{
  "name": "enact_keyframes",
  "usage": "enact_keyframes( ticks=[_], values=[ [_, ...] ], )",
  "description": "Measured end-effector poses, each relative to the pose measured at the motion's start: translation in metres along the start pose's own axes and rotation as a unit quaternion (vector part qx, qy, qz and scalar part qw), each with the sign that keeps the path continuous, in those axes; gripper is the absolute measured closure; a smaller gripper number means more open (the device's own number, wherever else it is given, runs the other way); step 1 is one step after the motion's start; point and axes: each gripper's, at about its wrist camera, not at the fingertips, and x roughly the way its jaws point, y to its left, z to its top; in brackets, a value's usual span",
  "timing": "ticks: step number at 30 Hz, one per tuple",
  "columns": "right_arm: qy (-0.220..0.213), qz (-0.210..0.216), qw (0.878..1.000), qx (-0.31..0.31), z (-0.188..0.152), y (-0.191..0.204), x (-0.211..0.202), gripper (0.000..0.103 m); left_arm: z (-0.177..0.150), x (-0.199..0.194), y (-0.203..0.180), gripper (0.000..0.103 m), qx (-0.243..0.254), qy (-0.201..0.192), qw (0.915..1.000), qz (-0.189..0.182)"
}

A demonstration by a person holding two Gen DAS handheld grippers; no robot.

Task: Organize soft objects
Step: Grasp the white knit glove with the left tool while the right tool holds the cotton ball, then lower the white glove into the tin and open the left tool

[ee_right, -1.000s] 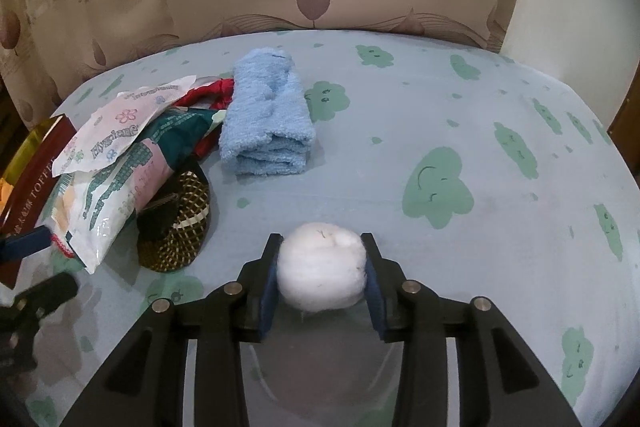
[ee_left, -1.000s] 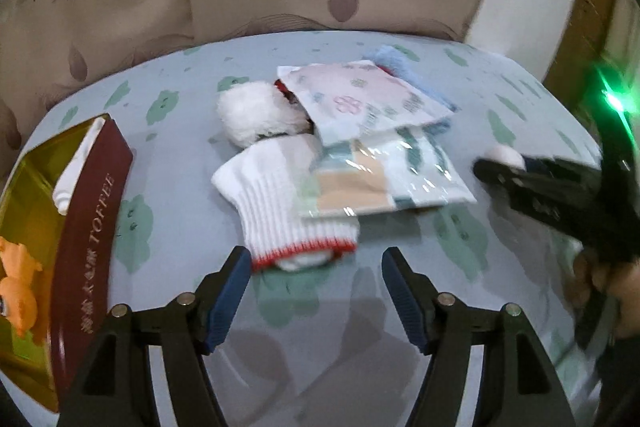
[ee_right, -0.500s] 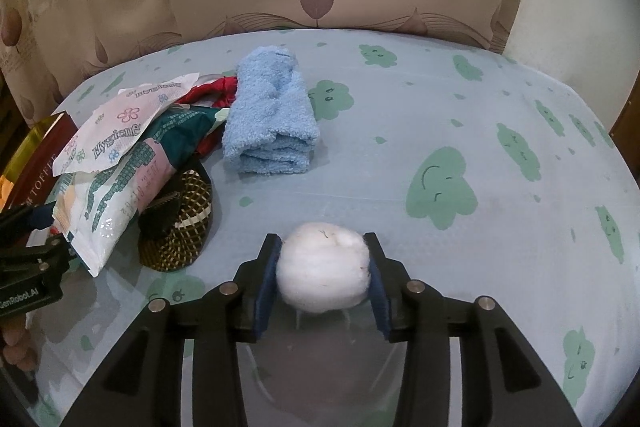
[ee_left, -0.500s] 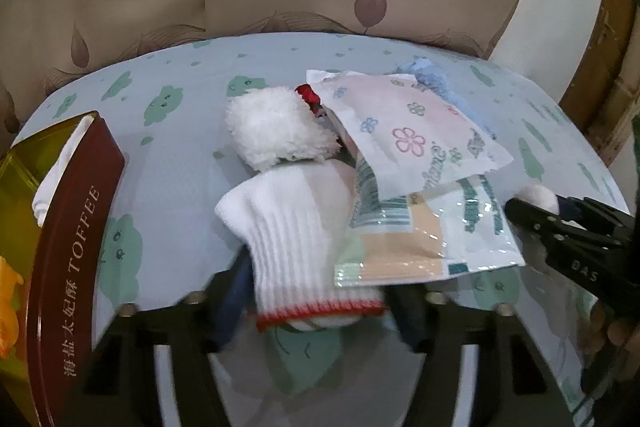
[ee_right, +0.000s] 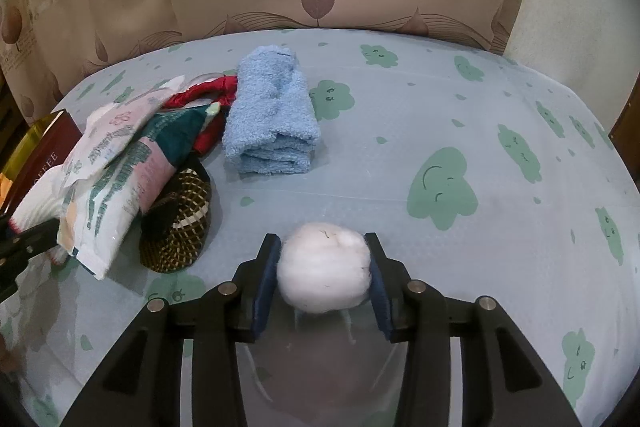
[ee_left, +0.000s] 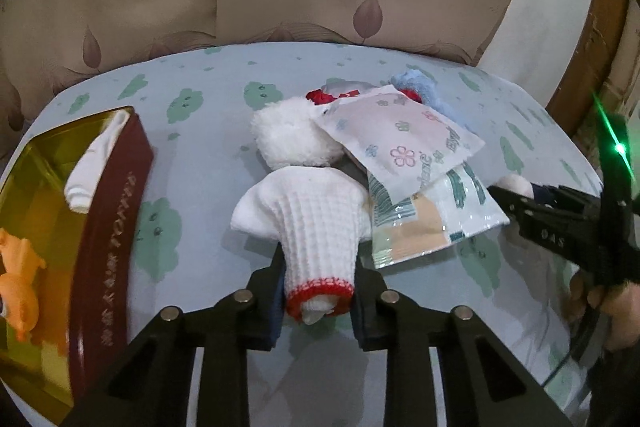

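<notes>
1. The left gripper (ee_left: 318, 291) is shown with its jaws closing on the red-banded cuff of the glove (ee_left: 308, 223); the pads already touch both sides of the cuff.
2. The glove's long axis runs straight away from this gripper, cuff nearest and finger end farthest. Of the two hands, the left is judged the nearer.
3. The glove lies on the bed (ee_left: 208, 131), its far end touching the fluffy white item (ee_left: 290, 137) and its right edge beside the lower packet (ee_left: 432, 223), on which the floral packet (ee_left: 400, 143) rests.
4. The tin (ee_left: 110, 227) stands open to the left, well apart from the glove, with white cloth and an orange toy inside. It is judged the likely destination; nothing lies between.
5. The right gripper (ee_right: 324, 273) is seen pinching a cotton ball (ee_right: 324, 269) above the bed.
6. A blue towel (ee_right: 272, 115) and a woven pouch (ee_right: 178, 227) lie to the pile's right.
</notes>
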Motion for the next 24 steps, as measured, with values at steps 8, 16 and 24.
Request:
enact_keyframes(
  ticks=[8,16,24],
  values=[
    [0.000,-0.001,1.000,-0.001,0.000,0.000,0.000,0.062,-0.008,-0.022,0.012,0.077,-0.007,-0.012,0.9999,0.006],
    [0.000,-0.001,1.000,-0.001,0.000,0.000,-0.001,0.062,-0.004,-0.047,0.013,0.077,-0.006,-0.029,0.9995,0.010],
    [-0.001,-0.002,1.000,-0.003,0.000,0.000,-0.001,0.062,0.010,-0.077,0.038,0.077,-0.023,-0.055,0.9975,0.039]
  ],
)
